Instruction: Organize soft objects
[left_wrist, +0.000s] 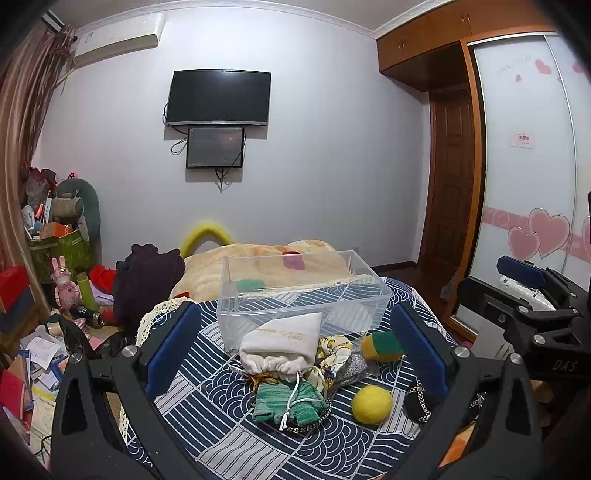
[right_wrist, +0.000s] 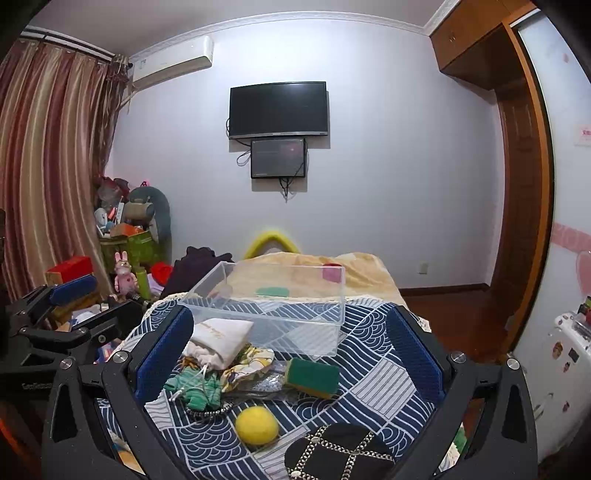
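In the left wrist view the left gripper (left_wrist: 295, 350) stands released, its blue pads wide apart at the lower left and lower right of the frame, with nothing between them but the soft objects lying on the patterned cloth (left_wrist: 221, 413) – a white drawstring pouch (left_wrist: 282, 341), a green knitted piece (left_wrist: 291, 402) and a yellow ball (left_wrist: 371, 405). The clear plastic box (left_wrist: 303, 291) sits in the middle of the frame, just behind the pouch. In the right wrist view the right gripper (right_wrist: 291, 354) is also released and holds nothing – a green-and-yellow sponge (right_wrist: 312, 376) lies in the centre, and a black chained pouch (right_wrist: 340, 452) at the bottom edge.
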